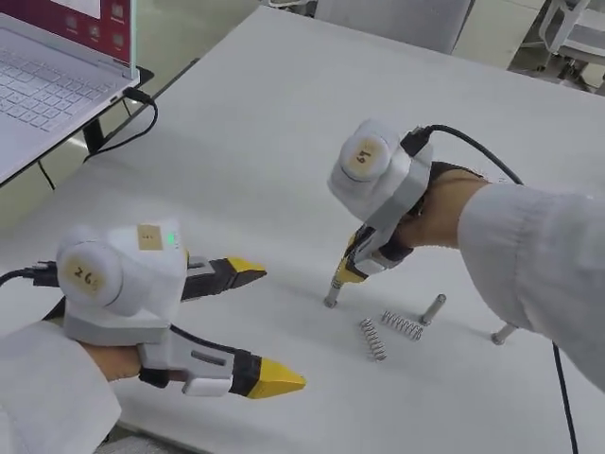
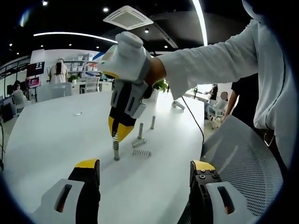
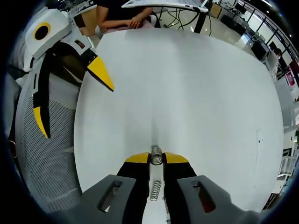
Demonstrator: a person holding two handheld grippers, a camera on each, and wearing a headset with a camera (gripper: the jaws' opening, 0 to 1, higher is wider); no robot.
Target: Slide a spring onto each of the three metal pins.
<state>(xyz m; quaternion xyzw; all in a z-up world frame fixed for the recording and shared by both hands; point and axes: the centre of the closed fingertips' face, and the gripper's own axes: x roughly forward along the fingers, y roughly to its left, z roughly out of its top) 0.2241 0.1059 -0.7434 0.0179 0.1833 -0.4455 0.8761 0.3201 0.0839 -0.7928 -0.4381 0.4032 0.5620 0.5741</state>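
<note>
Right gripper [image 1: 342,276] pinches a spring [image 3: 157,156] upright at the top of one pin [image 1: 332,296] on the table [image 1: 284,142], likely aligning coil with shaft; left gripper [image 1: 281,327] rests aside, jaws apart; loose springs [image 1: 402,325] lie near the bare pins [image 1: 433,308].

Right gripper [image 1: 346,273] is pointing steeply down, jaws pinching shut on a spring [image 3: 157,156]. Right hand [image 1: 430,213] is gripping its handle, with a white sleeve [image 1: 529,255] coming in from the right. Left gripper [image 1: 267,326] is lying low and roughly level, jaws gaping wide. Left hand [image 1: 109,359] is holding it from underneath.
</note>
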